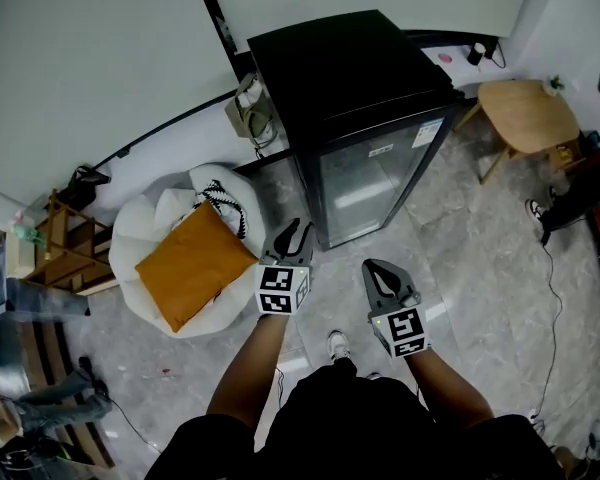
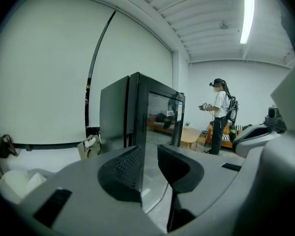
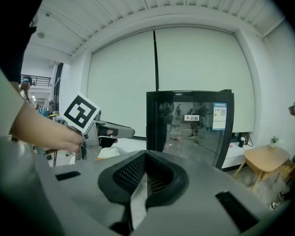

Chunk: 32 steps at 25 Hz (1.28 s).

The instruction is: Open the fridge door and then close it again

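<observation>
Holding both grippers out over the floor (image 1: 460,268), I am not touching anything. My left gripper (image 1: 292,236) is spread wide with nothing in it — my right gripper (image 1: 378,268) is squeezed together, and it grips nothing too. Just past them stands the fridge (image 1: 352,68), at the far edge of the floor by the wall. Its glass door (image 1: 372,183) is closed. I think the first step, opening, is only starting — next I should bring the wide gripper to the door's side edge, pinch it and pull.
</observation>
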Each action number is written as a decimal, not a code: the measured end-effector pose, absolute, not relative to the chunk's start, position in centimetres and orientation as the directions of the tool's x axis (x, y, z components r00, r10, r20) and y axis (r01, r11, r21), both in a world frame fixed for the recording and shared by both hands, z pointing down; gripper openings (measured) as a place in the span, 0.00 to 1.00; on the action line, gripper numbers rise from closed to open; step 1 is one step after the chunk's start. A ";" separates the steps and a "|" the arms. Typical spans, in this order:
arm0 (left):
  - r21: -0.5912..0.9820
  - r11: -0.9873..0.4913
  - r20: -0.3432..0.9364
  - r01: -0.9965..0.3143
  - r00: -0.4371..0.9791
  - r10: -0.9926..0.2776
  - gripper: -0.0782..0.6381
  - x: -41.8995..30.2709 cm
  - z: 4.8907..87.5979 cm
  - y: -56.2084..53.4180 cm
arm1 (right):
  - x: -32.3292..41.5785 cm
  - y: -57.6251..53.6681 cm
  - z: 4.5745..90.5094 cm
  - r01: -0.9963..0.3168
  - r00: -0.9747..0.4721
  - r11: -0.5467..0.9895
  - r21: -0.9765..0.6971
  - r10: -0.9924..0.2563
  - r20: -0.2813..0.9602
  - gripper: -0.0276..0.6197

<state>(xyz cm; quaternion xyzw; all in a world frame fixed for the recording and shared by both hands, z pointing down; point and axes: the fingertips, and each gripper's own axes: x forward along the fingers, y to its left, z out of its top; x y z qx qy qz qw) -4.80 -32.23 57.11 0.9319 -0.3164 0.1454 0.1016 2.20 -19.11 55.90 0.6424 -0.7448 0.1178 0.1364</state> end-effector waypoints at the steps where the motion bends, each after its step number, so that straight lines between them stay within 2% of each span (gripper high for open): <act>1: 0.097 -0.780 0.336 -0.618 0.758 -0.559 0.28 -4.5 57.3 -32.7 | 2.2 -19.2 56.0 -0.989 -0.137 0.147 0.001 -0.924 0.358 0.07; 15: 0.081 -0.770 0.368 -0.633 0.737 -0.567 0.28 -2.0 58.4 -37.9 | 2.3 -18.8 56.8 -0.993 -0.112 0.121 -0.001 -0.913 0.392 0.07; 32: 0.047 -0.781 0.372 -0.623 0.736 -0.565 0.27 0.0 59.5 -39.2 | 3.1 -17.3 57.7 -0.996 -0.079 0.091 0.007 -0.902 0.425 0.07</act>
